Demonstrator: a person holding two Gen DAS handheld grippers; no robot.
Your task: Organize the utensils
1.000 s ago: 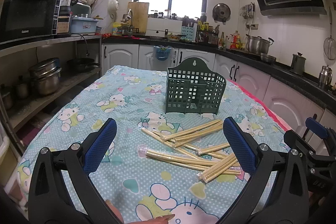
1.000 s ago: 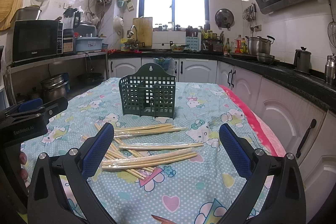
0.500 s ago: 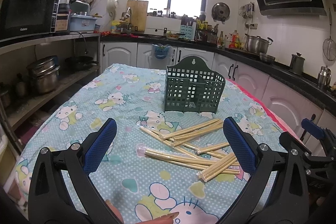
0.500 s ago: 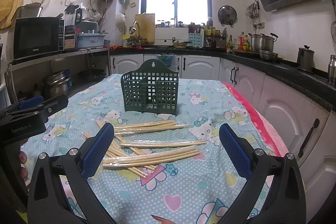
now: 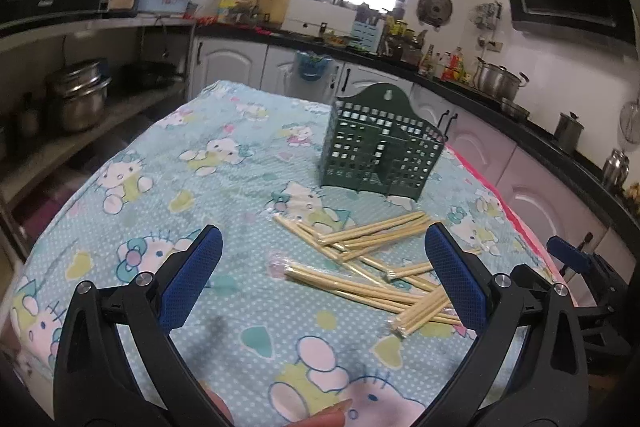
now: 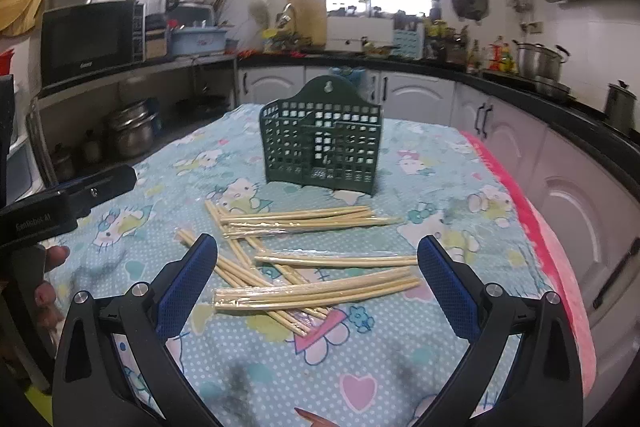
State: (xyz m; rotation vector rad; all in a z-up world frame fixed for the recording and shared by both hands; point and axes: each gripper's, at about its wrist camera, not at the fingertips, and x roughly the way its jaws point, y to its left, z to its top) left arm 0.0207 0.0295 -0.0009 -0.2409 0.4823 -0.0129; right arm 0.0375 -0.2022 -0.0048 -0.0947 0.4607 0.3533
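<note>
**newbie_q:** Trying to work out what stage this is. Both sets of jaws look spread wide with nothing in them?

**kitchenmod:** Yep. Left gripper (image 5: 323, 279) and right gripper (image 6: 318, 283) are both released and empty, hovering over the bench (image 6: 440, 163) with its cartoon-cat cloth. The wrapped chopsticks (image 6: 316, 293) lie in a loose crisscross pile just in front of the green holder (image 6: 322, 141), which stands upright further back, apart from the pile. Nothing seems to be in the holder, so I'd say this is the very start: lining up the first pick.

**newbie_q:** So what's the next move?

**kitchenmod:** My guess: drop the right jaws over the top bundle, the one lying across the others, pinch it mid-length, then tip it upright to slot into a compartment. Thin and slippery in plastic, so it could twist.

**newbie_q:** Anything you can't make out?

**kitchenmod:** How many bundles exactly, since they overlap. The holder's inside is mostly hidden behind the lattice, and the person's hands are cut off at the frame edges.
</note>
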